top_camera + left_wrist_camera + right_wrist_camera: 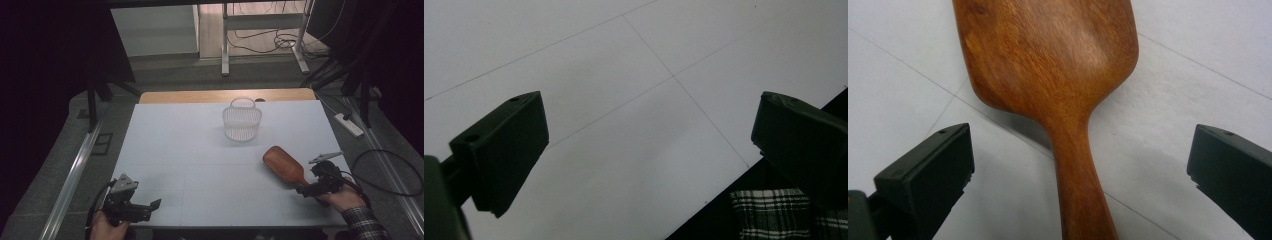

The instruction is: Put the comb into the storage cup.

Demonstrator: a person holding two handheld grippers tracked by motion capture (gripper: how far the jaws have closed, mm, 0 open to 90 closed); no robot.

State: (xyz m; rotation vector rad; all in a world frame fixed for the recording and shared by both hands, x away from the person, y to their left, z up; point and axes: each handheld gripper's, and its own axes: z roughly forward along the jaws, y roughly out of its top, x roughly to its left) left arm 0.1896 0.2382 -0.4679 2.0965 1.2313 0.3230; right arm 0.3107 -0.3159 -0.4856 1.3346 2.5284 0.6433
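A brown wooden paddle brush [284, 167] lies back-up on the white table [200, 150] at the right, handle toward the person. My right gripper [306, 190] is open, and the brush handle [1080, 185] runs between its two jaws without touching them. A white mesh basket [242, 120] with a handle stands upright at the far middle of the table. My left gripper [150, 207] rests open at the near left corner, with bare table [624, 125] between its jaws.
The table's near edge [724, 190] runs just under the left gripper, with a plaid sleeve [769, 212] below it. A power strip [349, 124] and cables lie on the floor at the right. A metal rail [75, 170] runs along the floor at the left.
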